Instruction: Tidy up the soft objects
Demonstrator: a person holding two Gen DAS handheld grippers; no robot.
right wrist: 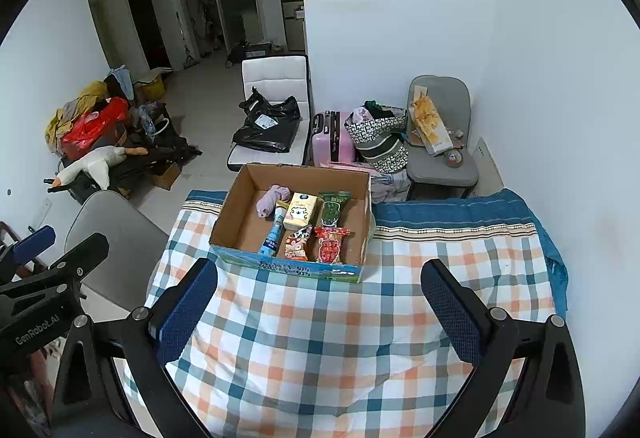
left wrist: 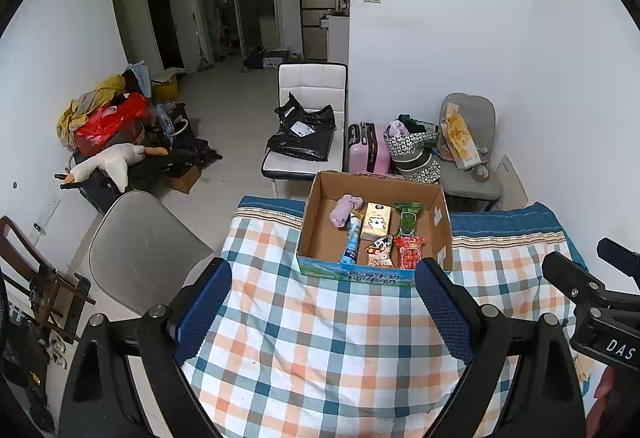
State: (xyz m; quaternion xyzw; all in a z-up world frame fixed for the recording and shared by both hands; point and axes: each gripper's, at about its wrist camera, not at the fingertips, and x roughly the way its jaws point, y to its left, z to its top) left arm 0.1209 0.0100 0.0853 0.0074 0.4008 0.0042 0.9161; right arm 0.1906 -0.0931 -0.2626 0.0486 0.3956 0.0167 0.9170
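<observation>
An open cardboard box (left wrist: 320,198) (right wrist: 236,198) stands at the far side of a checked cloth (left wrist: 320,338) (right wrist: 320,338). In it lie a lilac rolled cloth (left wrist: 346,210) (right wrist: 272,200), a tissue pack (left wrist: 375,221) (right wrist: 300,211), a blue tube (left wrist: 351,244) (right wrist: 272,234), a green packet (left wrist: 408,219) (right wrist: 332,208), a red packet (left wrist: 409,252) (right wrist: 330,244) and a small snack bag (left wrist: 380,250) (right wrist: 298,242). My left gripper (left wrist: 324,278) hovers open just short of the box. My right gripper (right wrist: 320,278) is open too, nothing between its fingers.
A grey chair (left wrist: 140,250) (right wrist: 116,234) stands left of the table. Beyond are a white chair with a black bag (left wrist: 304,130), a pink suitcase (left wrist: 368,146), a second grey chair (left wrist: 472,158) and a pile with a plush goose (left wrist: 108,162). The other gripper shows at each frame's edge.
</observation>
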